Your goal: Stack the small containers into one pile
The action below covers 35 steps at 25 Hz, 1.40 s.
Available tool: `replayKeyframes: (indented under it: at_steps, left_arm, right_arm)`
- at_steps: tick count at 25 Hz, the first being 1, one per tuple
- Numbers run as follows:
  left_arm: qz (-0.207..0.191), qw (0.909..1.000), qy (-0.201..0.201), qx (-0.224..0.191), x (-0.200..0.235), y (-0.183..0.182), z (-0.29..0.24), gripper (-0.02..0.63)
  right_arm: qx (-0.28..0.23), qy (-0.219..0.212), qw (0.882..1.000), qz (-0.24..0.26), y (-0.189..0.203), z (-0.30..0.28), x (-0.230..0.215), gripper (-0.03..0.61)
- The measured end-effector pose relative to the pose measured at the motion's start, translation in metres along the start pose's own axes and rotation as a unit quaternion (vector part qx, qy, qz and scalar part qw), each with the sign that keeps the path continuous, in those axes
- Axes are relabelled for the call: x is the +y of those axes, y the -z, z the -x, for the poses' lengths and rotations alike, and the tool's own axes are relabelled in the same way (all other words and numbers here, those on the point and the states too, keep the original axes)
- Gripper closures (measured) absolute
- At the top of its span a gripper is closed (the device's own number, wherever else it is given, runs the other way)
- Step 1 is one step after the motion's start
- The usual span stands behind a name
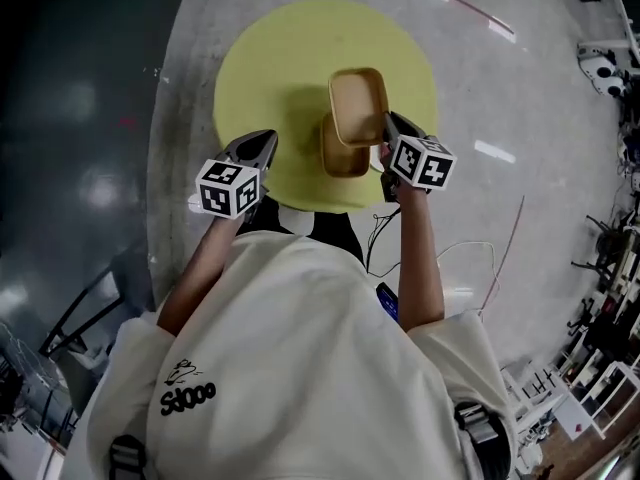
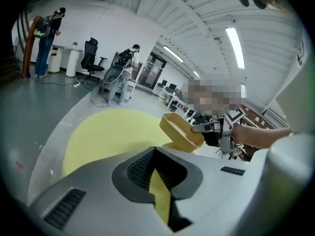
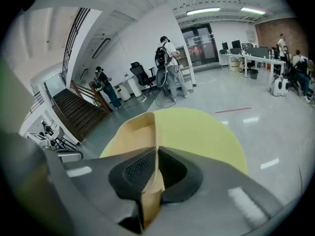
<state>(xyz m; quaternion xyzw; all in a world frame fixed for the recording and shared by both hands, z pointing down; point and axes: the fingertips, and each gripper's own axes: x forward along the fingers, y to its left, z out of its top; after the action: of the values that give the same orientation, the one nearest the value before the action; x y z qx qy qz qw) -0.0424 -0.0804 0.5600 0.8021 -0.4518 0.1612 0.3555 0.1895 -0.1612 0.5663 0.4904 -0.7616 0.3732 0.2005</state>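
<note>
**Aloft, pinched by its wall**

So, my right tongs (image 3: 156, 154) are clenched on one wall of a tan container (image 1: 358, 105), holding it tilted above the second container (image 1: 343, 160) on the yellow counter (image 1: 260, 68). My left tongs (image 2: 155, 154) are clenched on nothing, just left of both containers.

The left and far parts of the round yellow table (image 1: 270, 58) lie open to a gripper, while at its near right a raised tub (image 1: 360, 106), pinched by the rim in the right gripper (image 1: 387, 120), overhangs a second tub (image 1: 342, 158) and blocks approach from above.
</note>
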Motion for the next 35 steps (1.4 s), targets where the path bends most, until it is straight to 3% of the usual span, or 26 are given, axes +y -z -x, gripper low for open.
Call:
replayKeyframes:
  at_steps: [6,16,21,26,35]
  left_arm:
    - [-0.014,0.9996,0.018,0.015,0.015,0.001,0.003,0.609]
    - [-0.04,0.9964,0.06,0.043,0.026,0.012,0.001,0.609]
    - [-0.054,0.9948,0.072,0.048,0.023,0.025,0.005,0.609]
    - [-0.059,0.9942,0.072,0.053,0.032,0.025,0.01,0.609]
    - [-0.052,0.9957,0.061,0.047,0.03,0.027,0.015,0.609]
  right_arm:
    - [0.012,0.026,0.998,-0.055,0.037,0.012,-0.001,0.552]
    - [0.022,0.058,0.995,-0.081,0.085,0.018,0.003,0.552]
    - [0.038,0.077,0.995,-0.056,0.109,0.023,-0.004,0.552]
    - [0.042,0.079,0.995,-0.042,0.106,0.018,-0.002,0.552]
    - [0.066,0.134,0.989,-0.023,0.118,0.011,-0.024,0.549]
